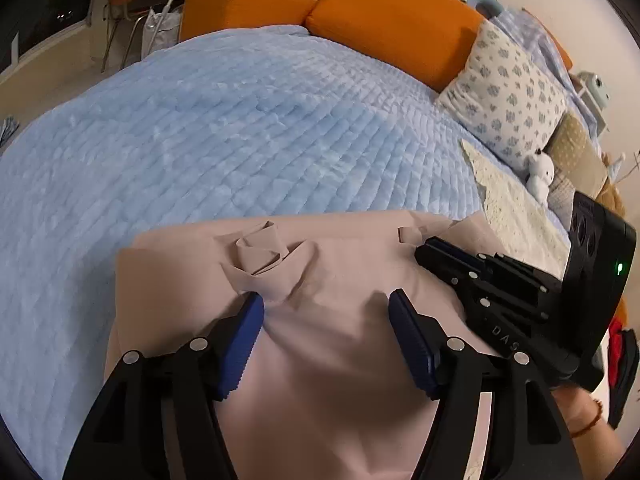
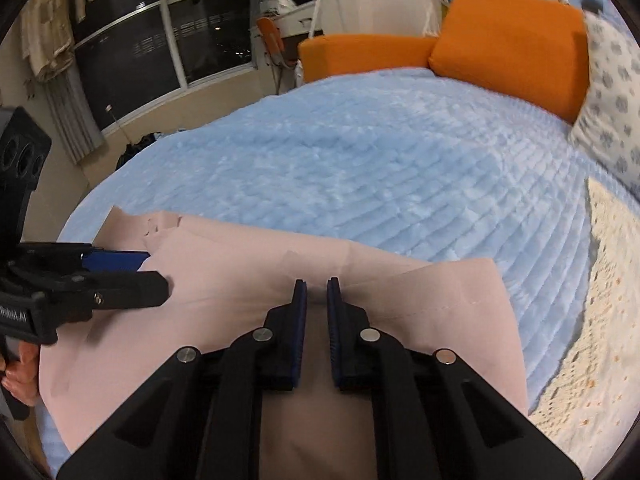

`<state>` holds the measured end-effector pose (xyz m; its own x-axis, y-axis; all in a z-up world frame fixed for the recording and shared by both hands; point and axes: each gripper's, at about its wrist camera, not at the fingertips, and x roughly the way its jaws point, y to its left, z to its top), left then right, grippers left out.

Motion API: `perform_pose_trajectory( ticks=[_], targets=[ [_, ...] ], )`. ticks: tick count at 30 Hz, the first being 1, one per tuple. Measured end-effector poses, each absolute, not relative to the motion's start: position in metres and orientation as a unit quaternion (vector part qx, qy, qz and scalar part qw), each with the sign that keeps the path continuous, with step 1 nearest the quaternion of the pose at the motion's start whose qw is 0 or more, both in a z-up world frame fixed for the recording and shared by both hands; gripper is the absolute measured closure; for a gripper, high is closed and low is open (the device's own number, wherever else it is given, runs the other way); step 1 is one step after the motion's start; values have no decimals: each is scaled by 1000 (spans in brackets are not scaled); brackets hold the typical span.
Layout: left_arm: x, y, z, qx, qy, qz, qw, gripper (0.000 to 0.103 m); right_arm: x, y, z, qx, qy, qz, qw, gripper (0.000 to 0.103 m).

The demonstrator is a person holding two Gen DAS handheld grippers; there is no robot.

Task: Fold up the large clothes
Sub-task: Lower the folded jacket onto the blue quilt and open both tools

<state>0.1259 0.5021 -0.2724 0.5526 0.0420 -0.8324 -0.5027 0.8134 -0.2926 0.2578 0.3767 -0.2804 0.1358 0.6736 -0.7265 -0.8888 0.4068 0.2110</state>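
Bed (image 1: 240, 140) fills both views, covered in a light blue ribbed blanket (image 2: 380, 168). Orange bolster cushions (image 1: 396, 20) along the far edge; a white pillow with blue flower print (image 1: 508, 96) to the right of them, and a cream lace cloth (image 2: 600, 280) on the blanket's right side.

Pale pink garment (image 1: 340, 320) lies spread flat on the near part of the bed, its far edge running across the blanket. Small crumpled fold, maybe a belt loop or tab, stands up near that edge on the left.

Left tool (image 1: 326, 300): blue pads spread wide, tips pressed onto the pink cloth, nothing clamped between them.

Right tool (image 2: 317, 286): pads drawn nearly together with a narrow slit left, tips at a crease near the garment's far edge. Cannot tell whether cloth is pinched.

Small white plush toy (image 1: 540, 172) sits beside the flowered pillow.
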Motion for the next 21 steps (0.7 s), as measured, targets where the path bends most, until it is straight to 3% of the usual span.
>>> perform_pose_trajectory(
  ticks=[4,10,11,12,13,17,21],
  targets=[
    [116,500,-257,-252,447,149,845,30,259,369,-260,-143,412,539,721,92],
    [41,455,-187,-174,392,228,874,24,255,271,-189,-107,352,498,785,63],
    [27,442,-178,-162,382,239,878,20,249,246,-180,-92,346,496,791,46],
    [7,422,-168,-143,367,251,884,10,243,228,-174,-83,343,492,796,33],
    [-10,402,-161,-128,348,259,892,4,230,197,-167,-65,335,490,802,9],
    [-66,318,-149,-86,260,316,908,3,171,116,-158,-53,297,495,815,5],
    [-97,255,-162,-87,219,377,896,3,121,78,-164,-60,279,488,825,5]
  ],
)
